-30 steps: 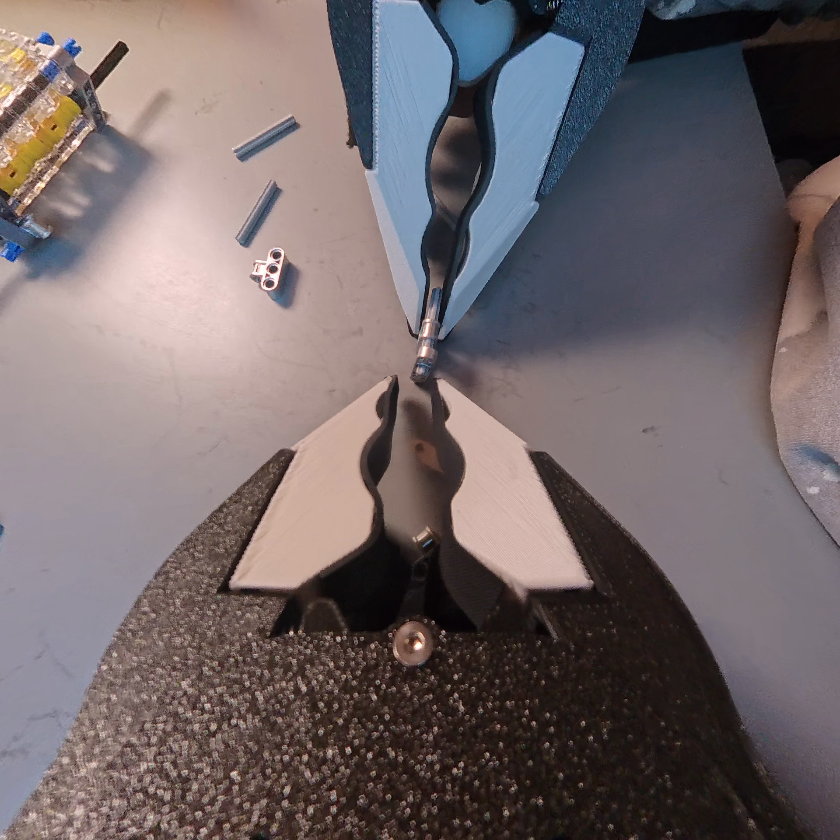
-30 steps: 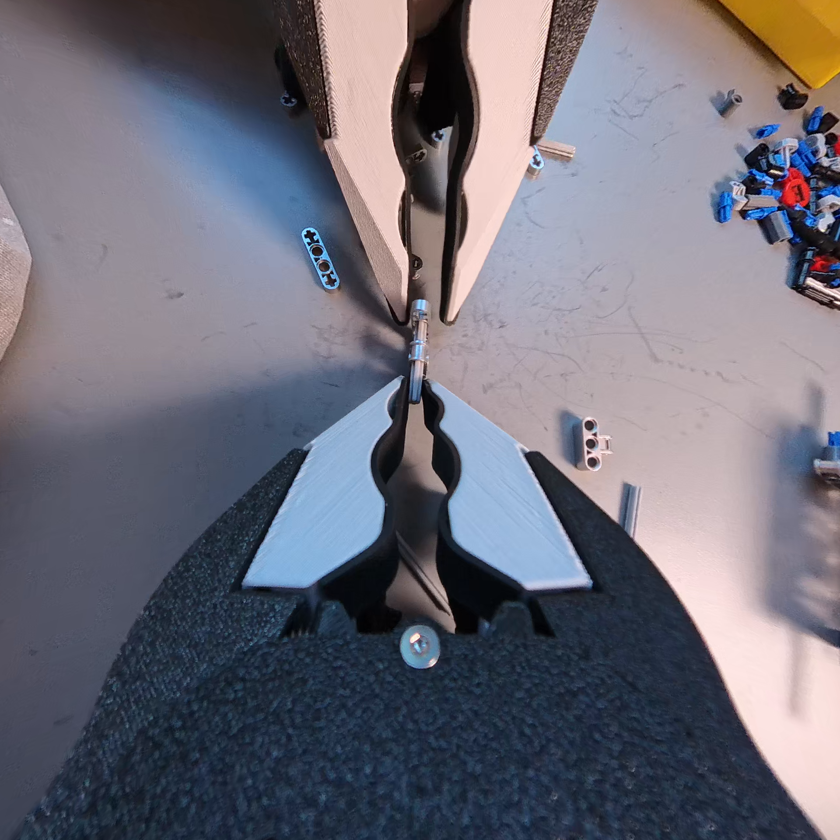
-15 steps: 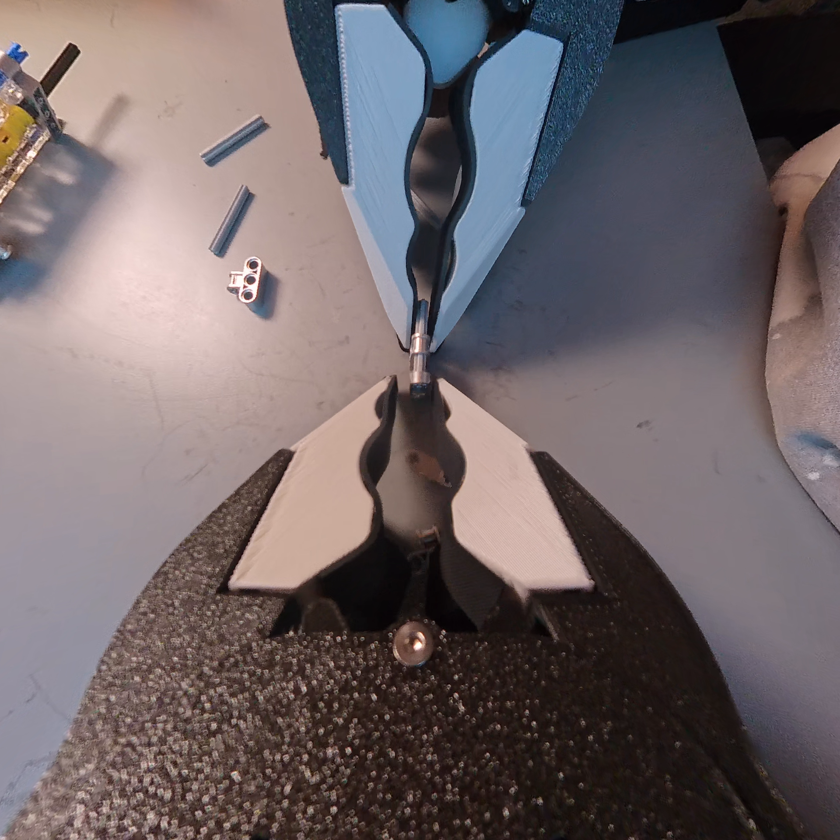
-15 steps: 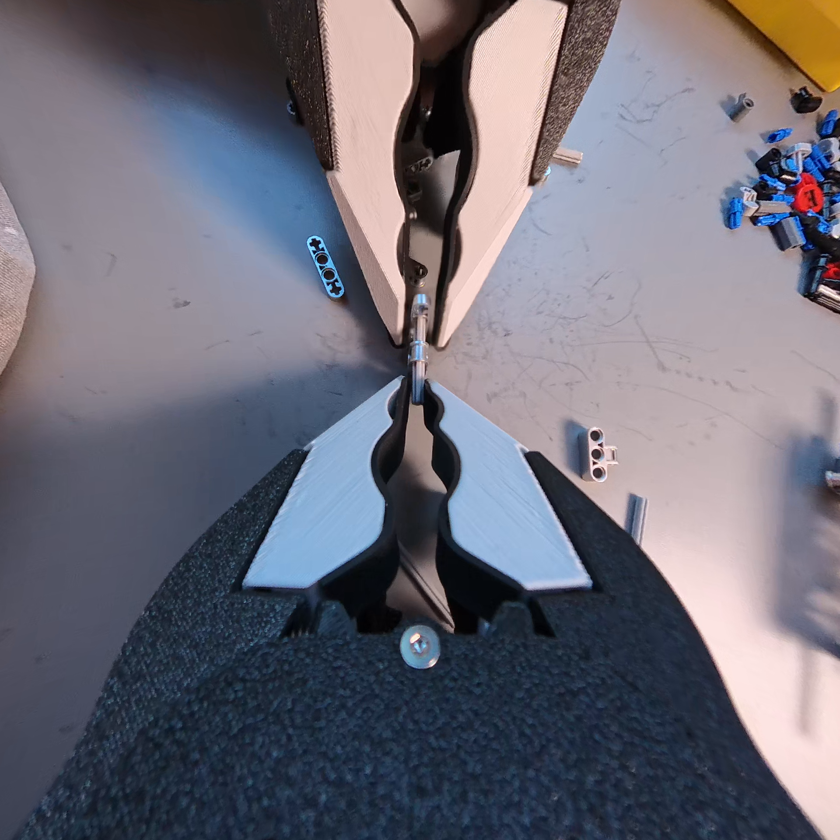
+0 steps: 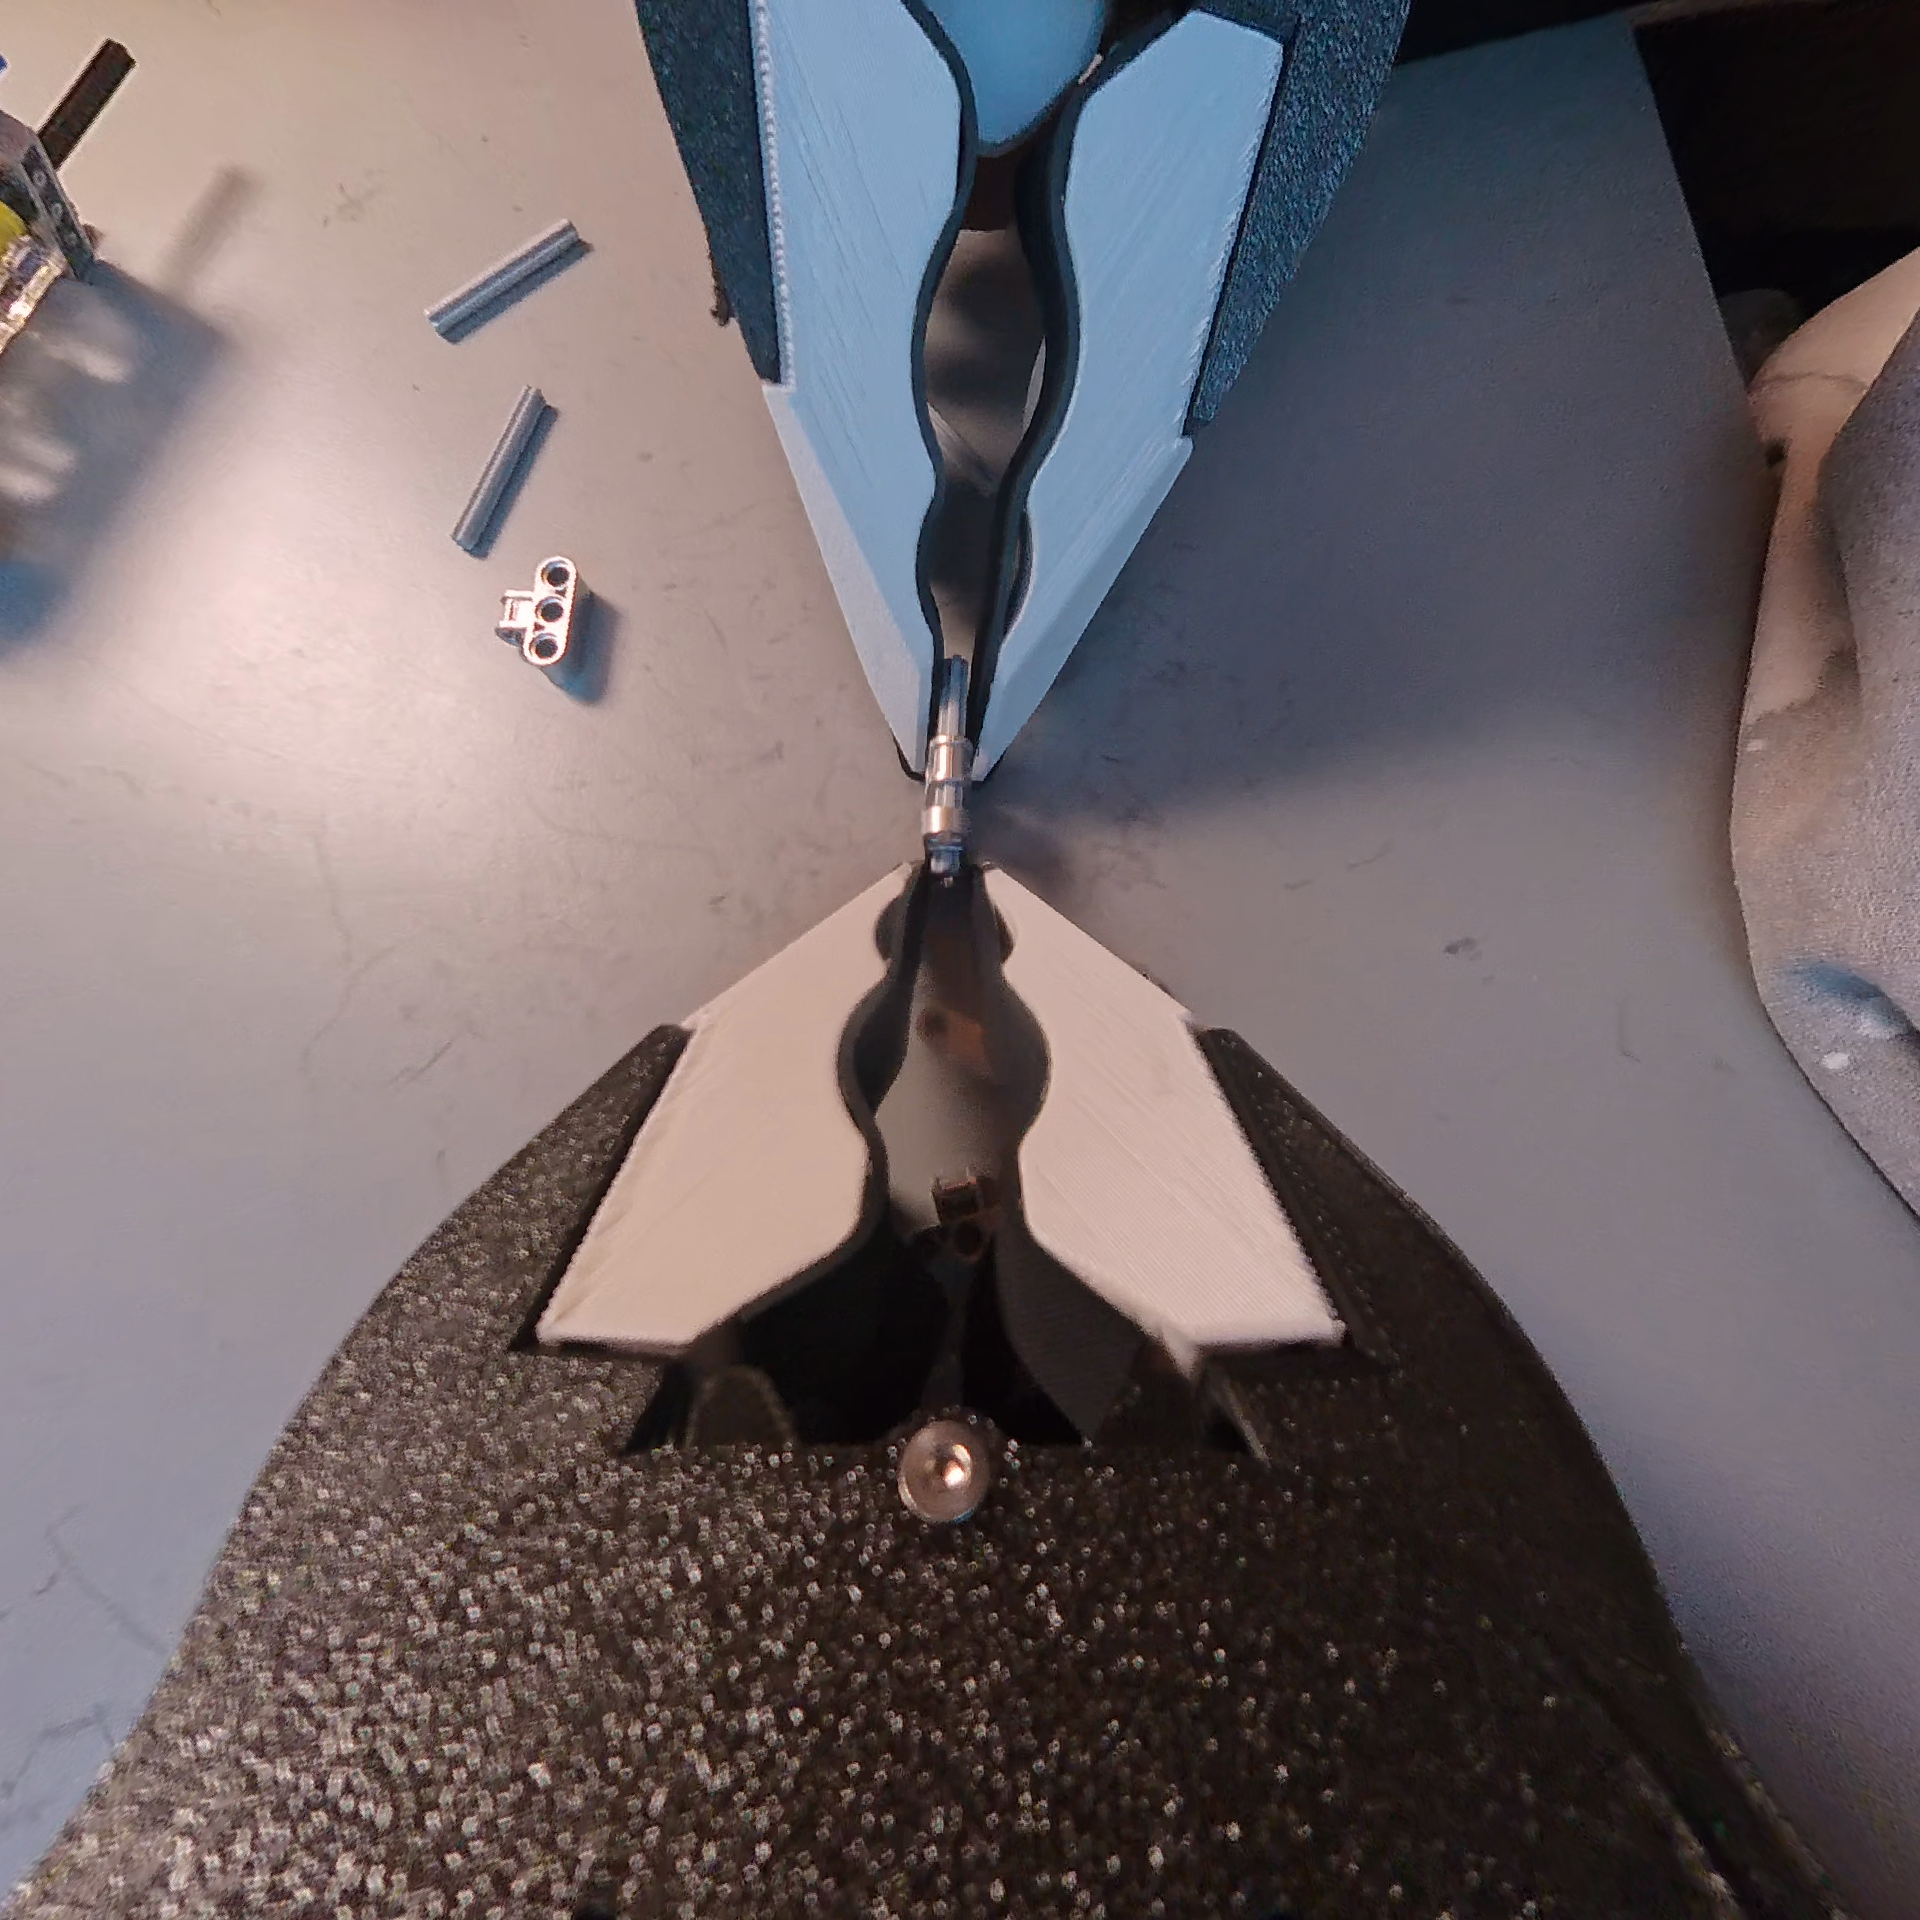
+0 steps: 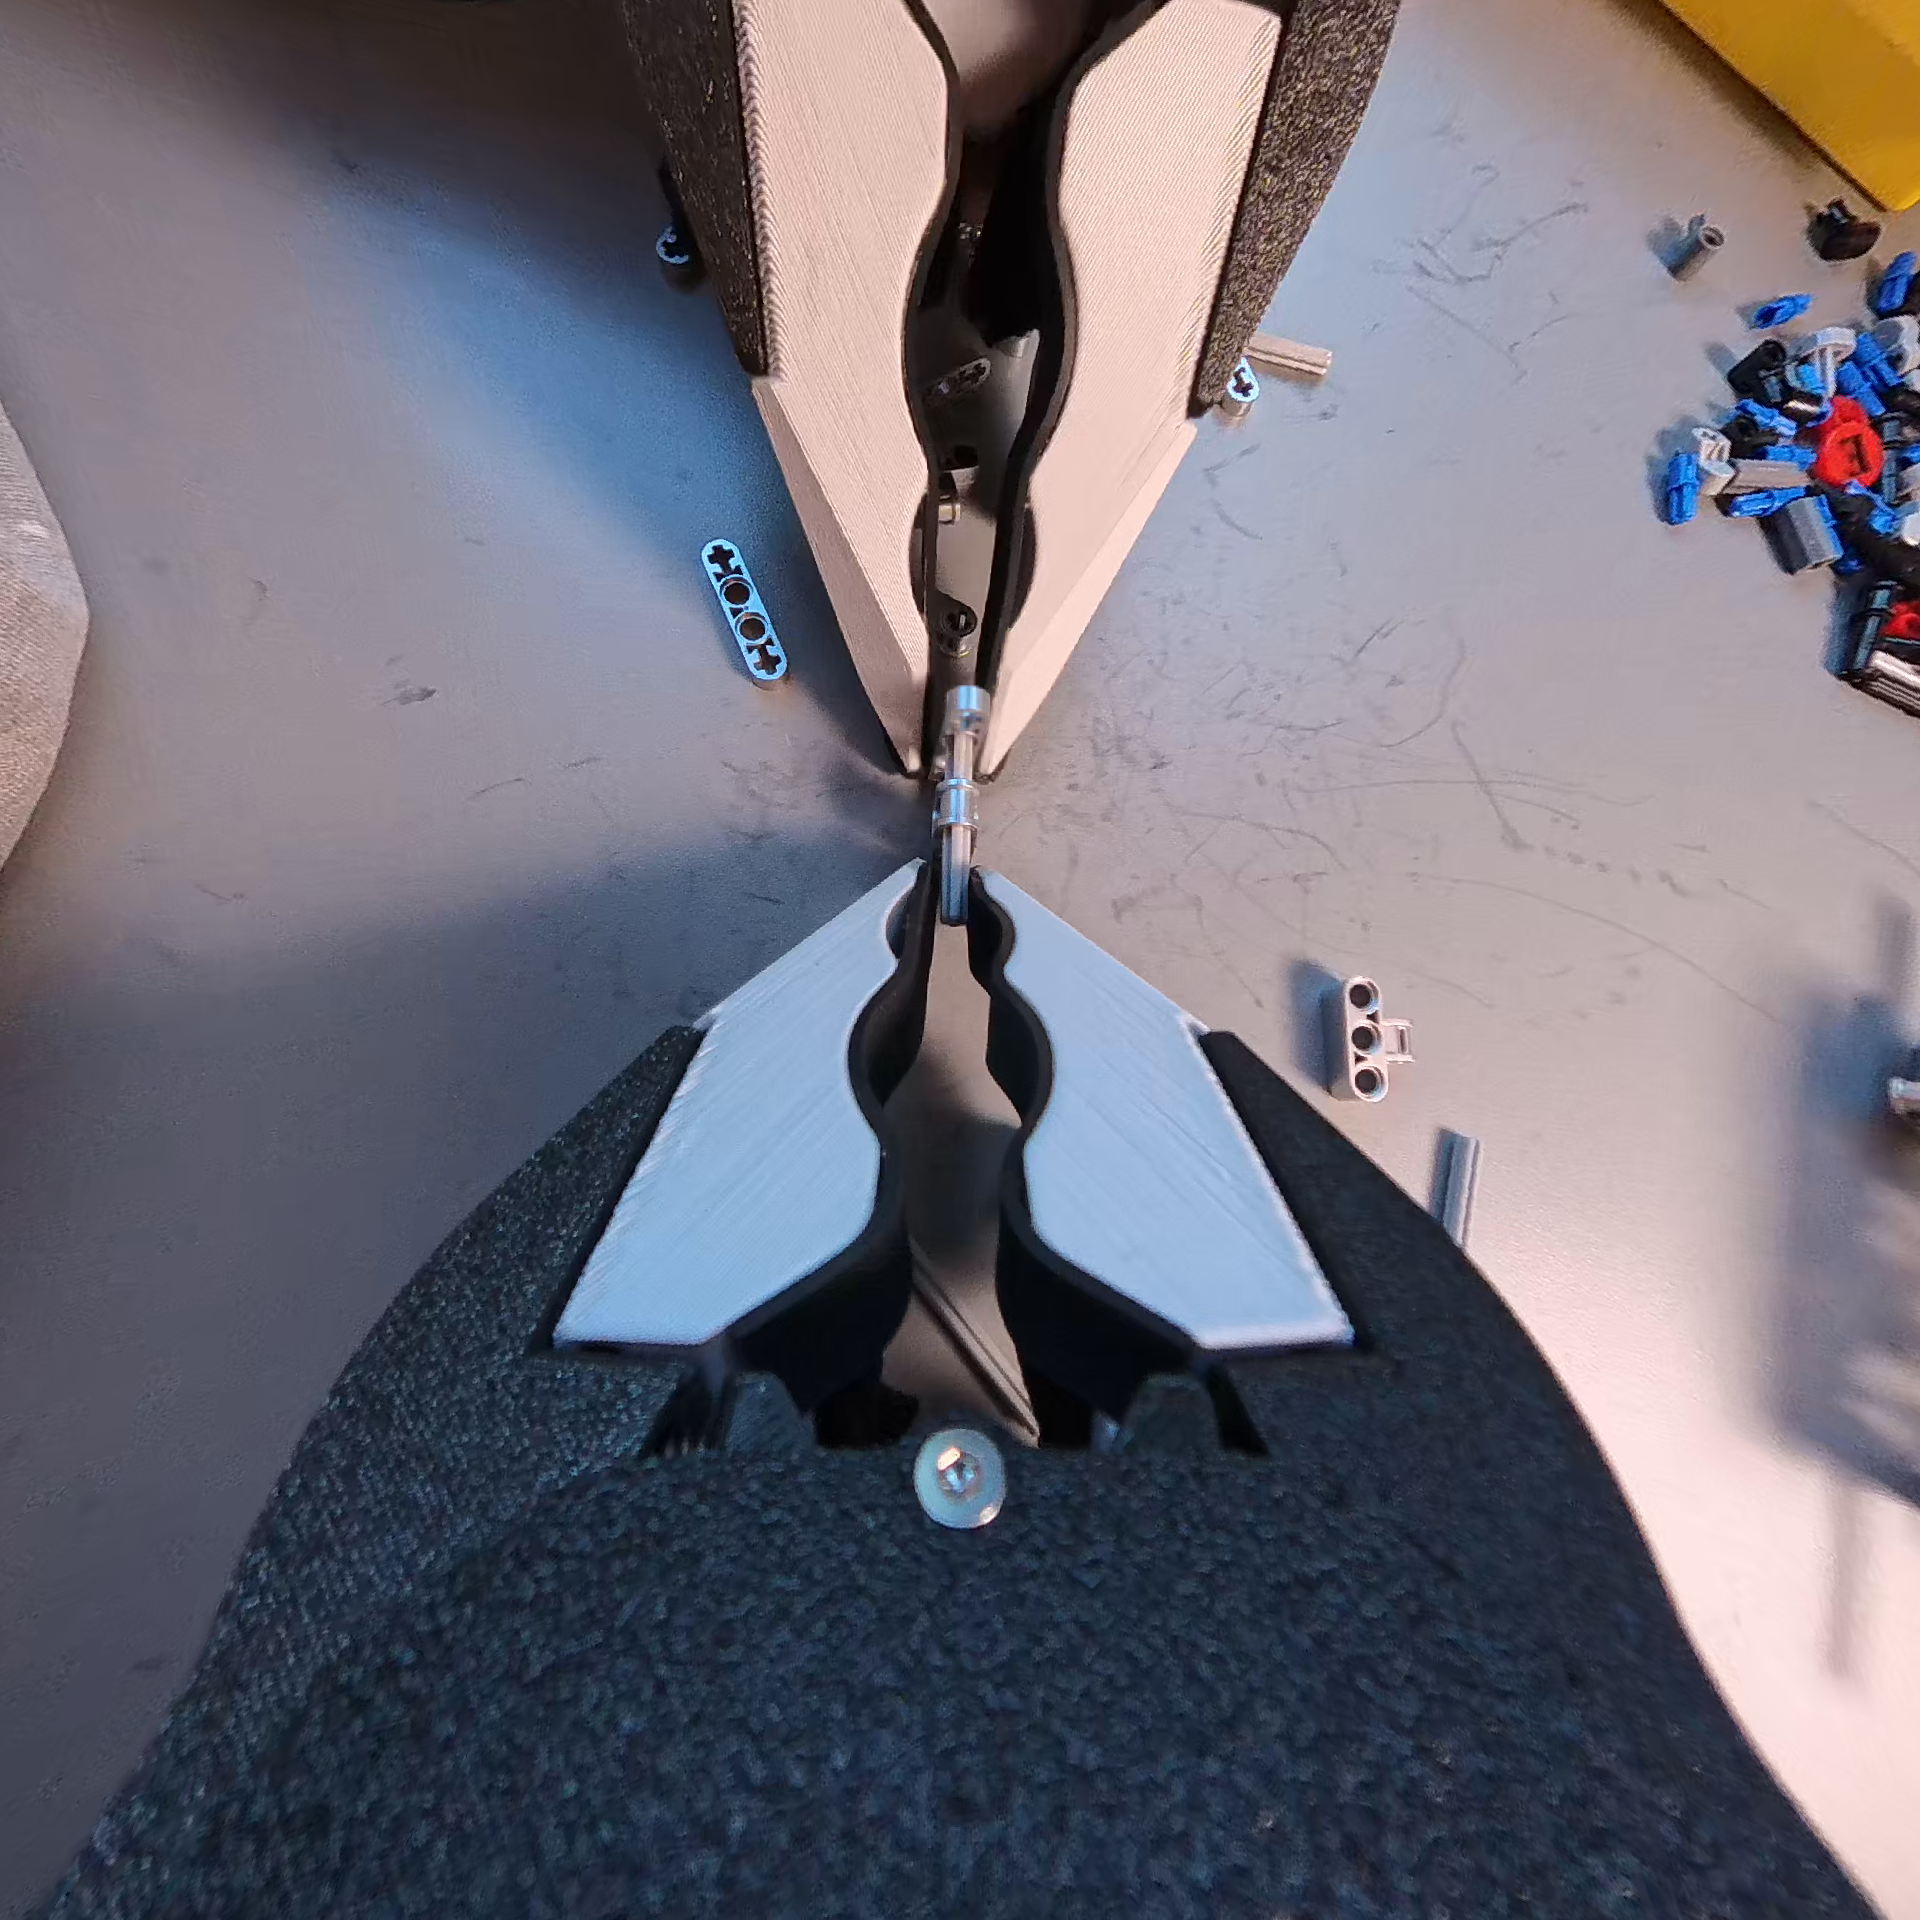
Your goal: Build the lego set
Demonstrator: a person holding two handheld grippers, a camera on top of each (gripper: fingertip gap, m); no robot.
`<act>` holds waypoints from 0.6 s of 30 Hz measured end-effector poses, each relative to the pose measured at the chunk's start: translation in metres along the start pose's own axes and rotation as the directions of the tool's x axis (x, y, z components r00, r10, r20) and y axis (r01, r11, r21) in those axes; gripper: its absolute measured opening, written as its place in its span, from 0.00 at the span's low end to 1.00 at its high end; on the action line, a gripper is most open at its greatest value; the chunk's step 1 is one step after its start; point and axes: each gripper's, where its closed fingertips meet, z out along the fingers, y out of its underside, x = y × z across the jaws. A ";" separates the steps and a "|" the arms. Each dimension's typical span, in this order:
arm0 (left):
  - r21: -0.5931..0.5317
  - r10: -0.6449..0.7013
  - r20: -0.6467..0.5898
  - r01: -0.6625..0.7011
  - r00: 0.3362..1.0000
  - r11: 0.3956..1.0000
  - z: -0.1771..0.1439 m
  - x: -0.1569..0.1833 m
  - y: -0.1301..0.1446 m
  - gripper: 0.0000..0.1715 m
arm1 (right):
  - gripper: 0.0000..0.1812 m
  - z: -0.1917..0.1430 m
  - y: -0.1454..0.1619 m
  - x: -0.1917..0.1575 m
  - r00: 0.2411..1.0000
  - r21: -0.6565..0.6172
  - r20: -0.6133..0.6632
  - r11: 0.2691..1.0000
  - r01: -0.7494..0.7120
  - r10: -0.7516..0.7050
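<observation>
A small light-grey pin (image 5: pixel 948 769) is held level above the grey table (image 5: pixel 312 935) between two grippers that face each other tip to tip. In the left wrist view my left gripper (image 5: pixel 948 878) has its fingertips closed on the pin's near end. My right gripper (image 5: pixel 951 764) comes in from the top, shut on the far end. In the right wrist view my right gripper (image 6: pixel 951 883) pinches the pin (image 6: pixel 958 805). The left gripper (image 6: pixel 954 764) grips its other end.
Two grey axles (image 5: pixel 506 281) (image 5: pixel 502 468) and a three-hole connector (image 5: pixel 548 623) lie left of the grippers, with a built model (image 5: pixel 31 239) at the edge. A thin grey beam (image 6: pixel 745 623), a pile of blue, grey and red pieces (image 6: pixel 1829 457) and a yellow bin (image 6: pixel 1808 83) show in the right wrist view. My two grippers' fingertips are within a few centimetres of each other.
The two grippers have come closer together. The pin's free end has gone in between the left gripper's fingertips, and those fingers have narrowed onto it.
</observation>
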 end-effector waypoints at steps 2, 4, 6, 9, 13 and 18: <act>0.001 -0.005 0.002 0.005 1.000 1.000 0.000 0.000 0.000 0.03 | 0.01 0.000 0.000 0.000 1.000 0.001 0.000 1.000 0.002 -0.002; 0.003 -0.007 0.001 0.007 1.000 1.000 0.000 0.000 -0.001 0.03 | 0.01 0.000 0.000 0.000 1.000 0.003 0.001 1.000 0.003 -0.003; 0.006 -0.011 -0.003 0.011 1.000 1.000 0.001 0.000 -0.001 0.03 | 0.01 0.000 0.000 0.000 1.000 0.004 0.002 1.000 0.005 -0.005; 0.015 -0.004 -0.009 0.004 1.000 1.000 0.001 0.000 -0.001 0.03 | 0.01 0.000 0.000 0.000 1.000 0.009 0.006 1.000 0.014 -0.015; 0.026 0.011 -0.029 -0.010 1.000 1.000 0.001 0.000 -0.001 0.03 | 0.01 0.000 -0.001 -0.002 0.999 0.018 0.020 0.999 0.041 -0.042; 0.029 0.042 -0.045 -0.041 0.998 0.999 0.001 0.002 -0.002 0.03 | 0.01 0.001 -0.001 -0.003 0.998 0.024 0.035 0.998 0.052 -0.053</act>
